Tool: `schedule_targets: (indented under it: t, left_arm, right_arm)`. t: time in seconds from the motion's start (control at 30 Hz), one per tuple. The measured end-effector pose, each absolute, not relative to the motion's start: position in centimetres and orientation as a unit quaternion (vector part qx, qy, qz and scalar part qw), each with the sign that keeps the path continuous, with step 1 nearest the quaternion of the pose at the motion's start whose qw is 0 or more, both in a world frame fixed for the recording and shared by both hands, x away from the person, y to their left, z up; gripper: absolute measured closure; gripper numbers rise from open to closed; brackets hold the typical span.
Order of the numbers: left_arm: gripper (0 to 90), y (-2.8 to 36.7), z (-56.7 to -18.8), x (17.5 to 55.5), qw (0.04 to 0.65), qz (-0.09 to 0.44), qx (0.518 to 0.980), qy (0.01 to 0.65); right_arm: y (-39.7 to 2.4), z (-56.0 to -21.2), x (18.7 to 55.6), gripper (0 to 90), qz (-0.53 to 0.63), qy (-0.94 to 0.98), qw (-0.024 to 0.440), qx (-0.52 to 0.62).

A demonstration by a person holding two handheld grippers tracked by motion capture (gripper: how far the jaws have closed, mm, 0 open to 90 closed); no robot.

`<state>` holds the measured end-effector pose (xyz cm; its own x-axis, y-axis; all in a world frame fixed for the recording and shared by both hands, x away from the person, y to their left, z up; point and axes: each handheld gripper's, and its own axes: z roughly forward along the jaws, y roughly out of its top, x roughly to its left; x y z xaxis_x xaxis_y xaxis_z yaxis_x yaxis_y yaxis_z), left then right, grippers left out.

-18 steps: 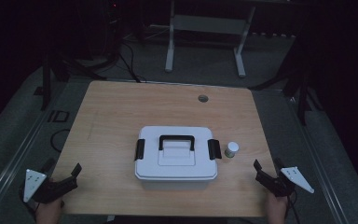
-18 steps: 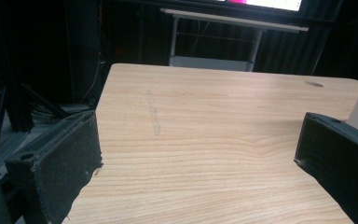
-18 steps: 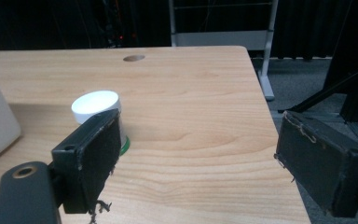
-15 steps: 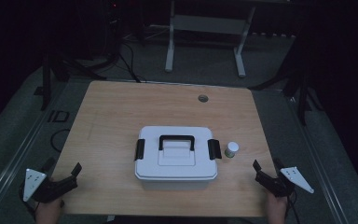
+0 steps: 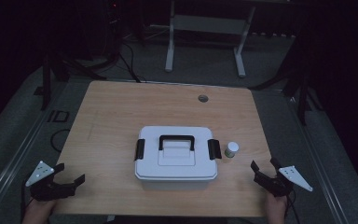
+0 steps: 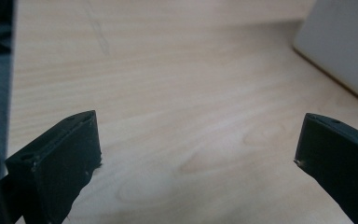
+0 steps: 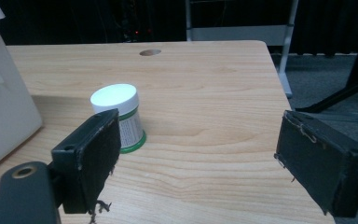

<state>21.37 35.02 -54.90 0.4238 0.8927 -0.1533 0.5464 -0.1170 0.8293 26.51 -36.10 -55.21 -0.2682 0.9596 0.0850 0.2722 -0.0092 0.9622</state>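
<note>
My left gripper and right gripper both hover with jaws spread wide and nothing between them, well out to either side of the white box. The small jar stands upright just right of that box, nearest my right gripper.

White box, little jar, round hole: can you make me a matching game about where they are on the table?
Things:
1. white box
2. little jar
3. round hole
4. left gripper

Places:
A. far part of the table
B. near left corner, jaws open
C. middle of the table
D. just right of the box

Pairs: 1-C, 2-D, 3-A, 4-B
</note>
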Motion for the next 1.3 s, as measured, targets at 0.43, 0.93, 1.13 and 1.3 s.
schedule_targets:
  t: [0.43, 0.93, 1.13, 1.3]
  left_arm:
    - [0.0, 34.5, -52.2, 22.3, 0.339, 0.176, 0.811, 0.444]
    - [0.0, 33.5, -49.9, 23.1, 0.172, 0.148, 0.886, 0.403]
    - [0.0, 32.9, -49.2, 23.7, 0.129, 0.104, 0.905, 0.391]
    - [0.0, 32.3, -48.8, 24.2, 0.1, 0.063, 0.92, 0.375]
  right_arm:
    - [-36.1, -55.2, 26.5, 13.5, 0.509, 0.624, 0.332, 0.492]
    - [-36.0, -55.2, 26.4, 13.5, 0.506, 0.629, 0.332, 0.488]
    - [-35.8, -55.2, 26.4, 13.5, 0.502, 0.633, 0.335, 0.485]
    - [-35.8, -55.1, 26.4, 13.5, 0.501, 0.634, 0.33, 0.488]
